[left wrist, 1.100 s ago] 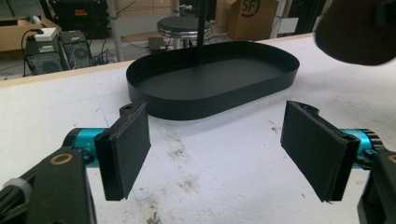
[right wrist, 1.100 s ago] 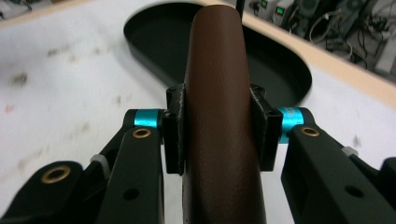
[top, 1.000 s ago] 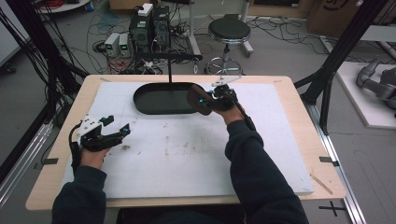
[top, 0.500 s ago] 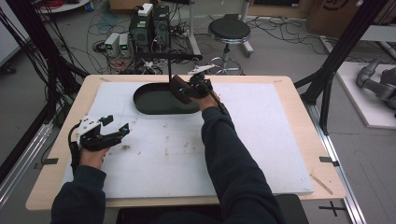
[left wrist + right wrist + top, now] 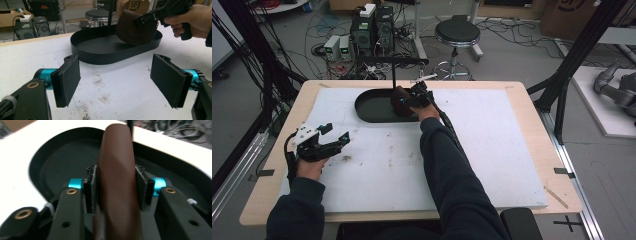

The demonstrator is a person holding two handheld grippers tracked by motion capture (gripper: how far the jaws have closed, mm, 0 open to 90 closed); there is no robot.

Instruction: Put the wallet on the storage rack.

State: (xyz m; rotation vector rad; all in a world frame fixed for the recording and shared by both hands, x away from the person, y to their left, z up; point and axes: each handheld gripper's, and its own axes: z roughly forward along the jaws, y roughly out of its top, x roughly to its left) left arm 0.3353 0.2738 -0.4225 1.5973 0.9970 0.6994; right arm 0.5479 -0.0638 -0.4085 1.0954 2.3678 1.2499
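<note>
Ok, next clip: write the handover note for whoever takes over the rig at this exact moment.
Right gripper: shut on the brown pouch, held over the right end of the black oval tray; its lower edge seems at or near the tray floor.
Left gripper: open, holding nothing, above the white mat at the near left.
Done: pouch gripped and brought to the tray.
Left: probably set it down and release.

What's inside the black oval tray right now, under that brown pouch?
The black oval tray looks bare inside apart from a thin upright post rising from it. The right tongs hold the brown pouch over its right end; the floor beneath the pouch is covered.
</note>
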